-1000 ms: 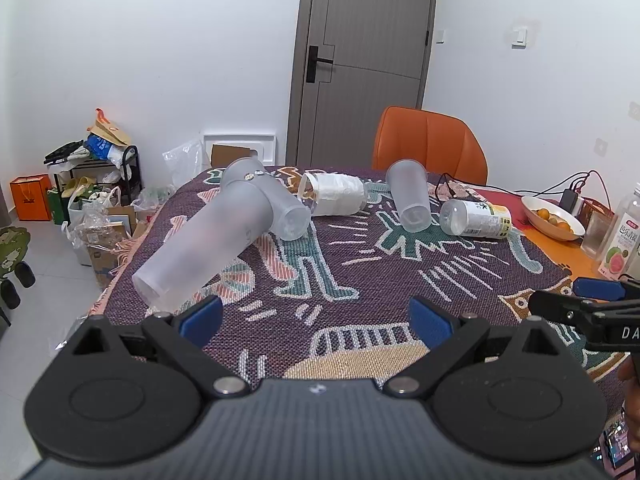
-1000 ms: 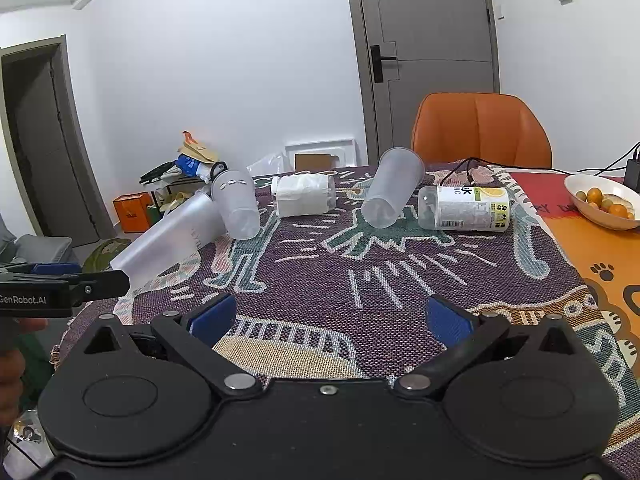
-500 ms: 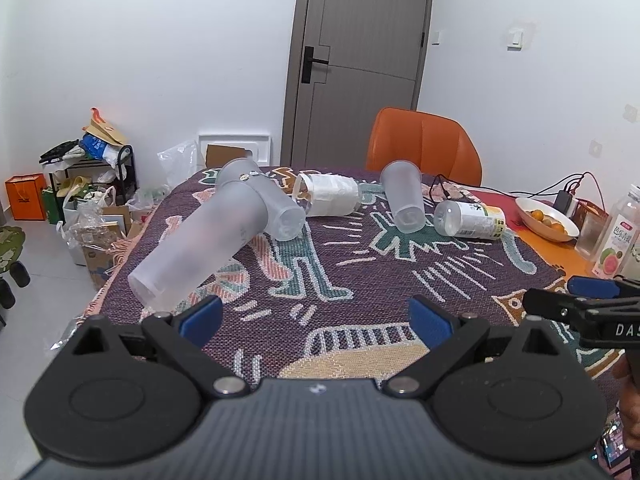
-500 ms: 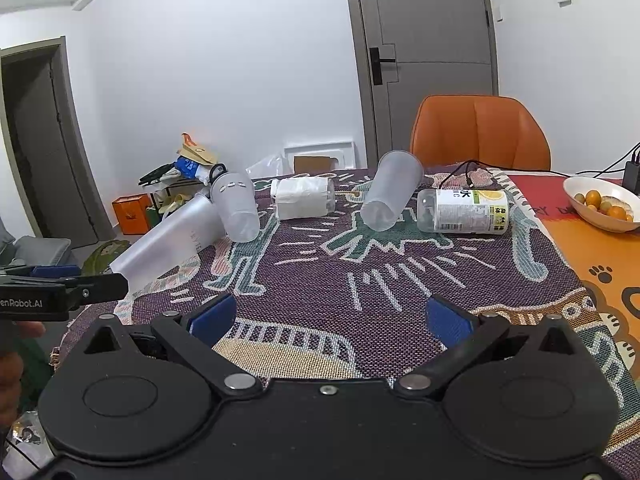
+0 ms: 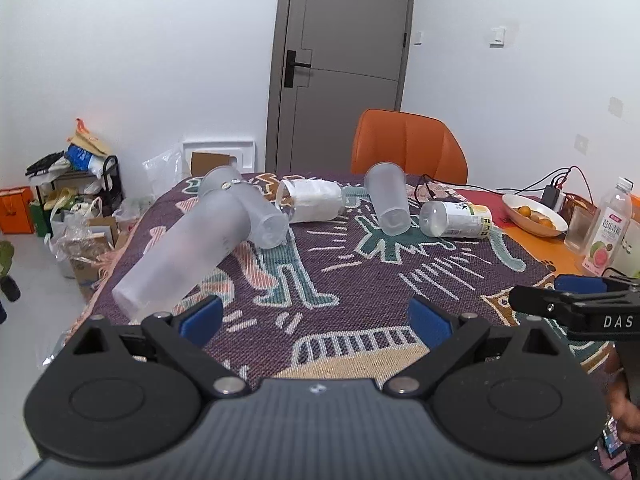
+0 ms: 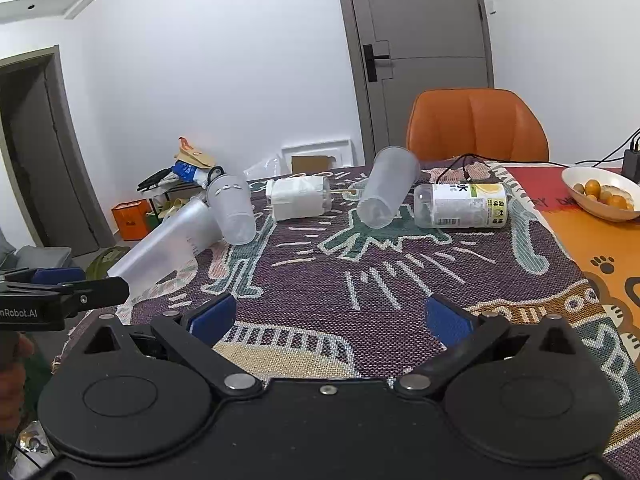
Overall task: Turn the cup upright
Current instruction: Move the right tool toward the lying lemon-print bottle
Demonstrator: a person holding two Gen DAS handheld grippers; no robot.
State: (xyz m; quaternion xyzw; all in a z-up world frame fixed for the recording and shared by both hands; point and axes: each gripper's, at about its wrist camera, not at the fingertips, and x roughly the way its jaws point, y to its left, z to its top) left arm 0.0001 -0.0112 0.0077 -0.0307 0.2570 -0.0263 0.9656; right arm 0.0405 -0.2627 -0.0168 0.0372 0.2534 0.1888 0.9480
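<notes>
Lying on its side near the left edge of the tabletop, the tall cup [image 5: 188,248] is pointing its base toward the near left corner and its mouth toward a shorter cup [image 5: 248,208], which is also lying down and touching it. Farther along the far edge, a wrapped cup [image 5: 312,200] is resting on its side, then a third frosted cup [image 5: 390,204] is lying with its base toward the camera, and just beside that a labelled bottle [image 5: 458,218] is lying lengthwise.

The left gripper [image 5: 316,318] is hovering over the near edge of the patterned cloth [image 5: 360,280], its jaws standing wide apart and holding nothing; its left blue pad [image 5: 202,318] is sitting just beside the tall cup's base. The right gripper [image 6: 330,318] is likewise hanging over the near edge with jaws spread and nothing between them, well apart from every cup.

Beyond the cloth, toward the right edge, a bowl [image 6: 600,194] of small orange fruit is sitting on the orange tabletop [image 6: 608,248], with a juice bottle [image 5: 608,232] near it. An orange chair [image 6: 476,124] is standing behind the far edge, in front of a grey door [image 5: 344,64].
</notes>
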